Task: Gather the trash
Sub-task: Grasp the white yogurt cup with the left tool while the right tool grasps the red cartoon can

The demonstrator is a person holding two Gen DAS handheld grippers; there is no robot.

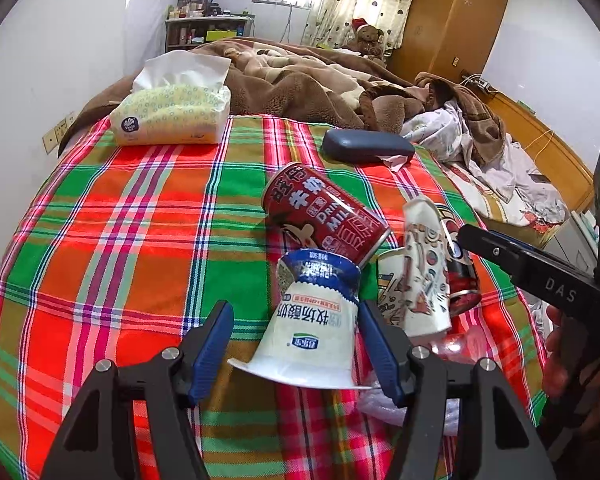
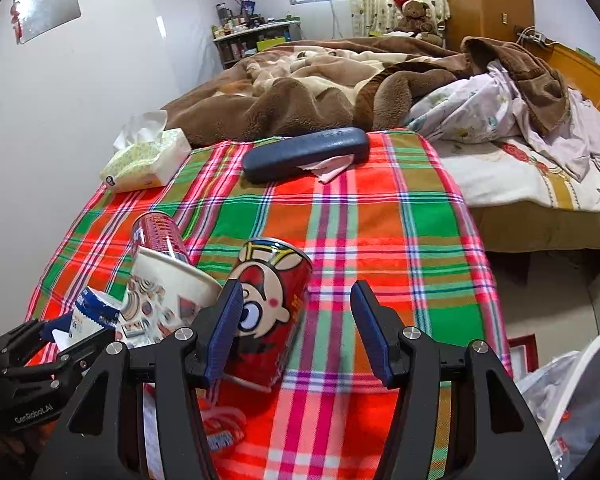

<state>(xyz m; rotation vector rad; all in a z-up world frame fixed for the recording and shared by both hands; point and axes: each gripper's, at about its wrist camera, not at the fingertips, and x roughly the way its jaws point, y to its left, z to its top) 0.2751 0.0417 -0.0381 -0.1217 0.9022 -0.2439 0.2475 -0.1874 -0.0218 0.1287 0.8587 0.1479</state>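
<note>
On the plaid cloth [image 1: 100,240] lie a white yogurt cup [image 1: 316,332], a red milk can [image 1: 324,216], a patterned paper cup [image 1: 420,280] and a red cartoon can [image 1: 462,276]. My left gripper [image 1: 296,344] is open, its jaws on either side of the yogurt cup. My right gripper [image 2: 300,328] is open around the red cartoon can [image 2: 272,308], which lies against its left jaw. The paper cup [image 2: 168,292], the milk can [image 2: 160,232] and the yogurt cup [image 2: 96,312] lie to its left. The right gripper also shows in the left wrist view [image 1: 460,236].
A tissue pack [image 1: 172,112] and a dark glasses case [image 1: 368,146] lie further back on the cloth. A brown blanket [image 2: 300,92] and bedding lie beyond. A bin with a plastic liner [image 2: 572,400] stands at lower right. Wrappers [image 2: 220,428] lie near the front edge.
</note>
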